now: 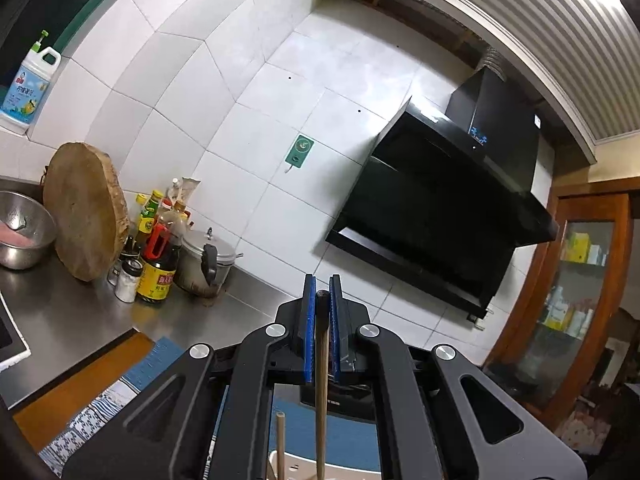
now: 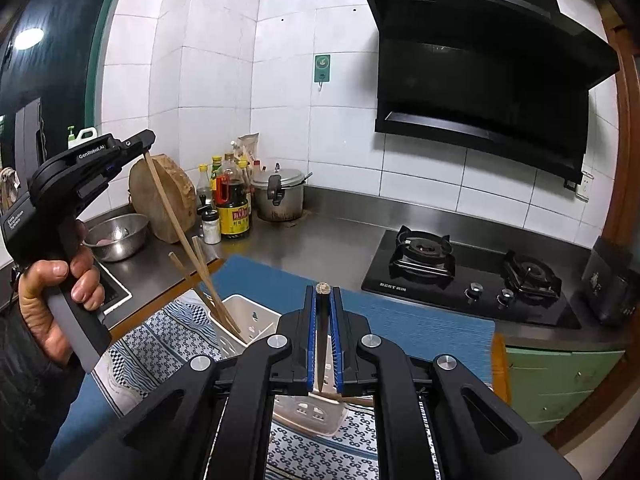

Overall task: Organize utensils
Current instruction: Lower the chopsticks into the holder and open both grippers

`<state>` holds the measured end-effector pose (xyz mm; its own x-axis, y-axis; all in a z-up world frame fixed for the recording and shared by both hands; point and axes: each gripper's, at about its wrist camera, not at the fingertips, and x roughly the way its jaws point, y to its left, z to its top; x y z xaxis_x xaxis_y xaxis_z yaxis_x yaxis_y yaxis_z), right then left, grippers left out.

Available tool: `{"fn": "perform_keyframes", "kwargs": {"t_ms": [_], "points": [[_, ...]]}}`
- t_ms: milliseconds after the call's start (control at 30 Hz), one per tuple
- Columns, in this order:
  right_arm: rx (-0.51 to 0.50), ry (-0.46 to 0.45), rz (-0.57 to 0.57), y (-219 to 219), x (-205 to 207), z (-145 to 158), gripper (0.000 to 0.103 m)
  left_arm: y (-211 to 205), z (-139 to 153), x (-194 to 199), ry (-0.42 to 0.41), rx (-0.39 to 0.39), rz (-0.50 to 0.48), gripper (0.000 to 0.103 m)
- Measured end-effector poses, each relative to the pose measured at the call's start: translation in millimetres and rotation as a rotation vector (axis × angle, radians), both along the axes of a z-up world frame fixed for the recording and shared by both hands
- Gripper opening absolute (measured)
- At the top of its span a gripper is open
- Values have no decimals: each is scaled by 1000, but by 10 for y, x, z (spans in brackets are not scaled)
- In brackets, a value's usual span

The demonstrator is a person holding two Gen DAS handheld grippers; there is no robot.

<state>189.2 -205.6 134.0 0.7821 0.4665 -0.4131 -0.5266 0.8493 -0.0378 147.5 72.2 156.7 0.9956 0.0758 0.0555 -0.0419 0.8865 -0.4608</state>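
Observation:
In the left wrist view my left gripper [image 1: 322, 300] is shut on a brown wooden chopstick [image 1: 321, 380], which hangs down between the blue pads. A second chopstick [image 1: 281, 440] stands just beside it. The right wrist view shows the left gripper [image 2: 147, 147] at upper left, held by a hand. Its chopstick [image 2: 176, 232] slants down into a white slotted utensil holder [image 2: 230, 348]. Two more chopsticks [image 2: 200, 264] lean in that holder. My right gripper [image 2: 323, 298] is shut on a dark chopstick [image 2: 322, 332], above the holder's near side.
The holder sits on a patterned cloth [image 2: 160, 344] over a blue mat [image 2: 400, 320]. A gas hob [image 2: 472, 276] lies to the right under a black hood [image 2: 480, 80]. Sauce bottles [image 2: 234, 204], a pressure cooker [image 2: 278, 194], a wooden block [image 2: 164, 196] and a steel bowl [image 2: 118, 236] line the back left.

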Motion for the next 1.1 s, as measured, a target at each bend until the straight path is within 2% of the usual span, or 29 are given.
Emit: {"fn": "perform_keyframes", "kwargs": {"t_ms": [300, 433, 467, 500, 567, 667, 800, 1100], "points": [[-2, 28, -8, 7, 83, -66, 7, -74, -165, 170, 110, 67, -6, 6], [7, 21, -20, -24, 57, -45, 18, -72, -248, 197, 161, 84, -24, 8], [10, 18, -20, -37, 35, -32, 19, -73, -267, 200, 177, 89, -24, 14], [14, 11, -22, -55, 2, -9, 21, -71, -286, 193, 188, 92, -25, 24], [19, -1, -22, -95, -58, 20, 27, -76, -313, 158, 197, 97, -28, 35], [20, -8, -15, -167, -189, 18, 28, -107, -330, 85, 219, 124, -30, 38], [10, 30, -5, -250, -301, -136, 28, -153, -391, -21, 253, 148, -45, 45], [-22, 228, 17, -275, -286, -872, 28, -187, -653, -270, 362, 180, -76, 52]]}}
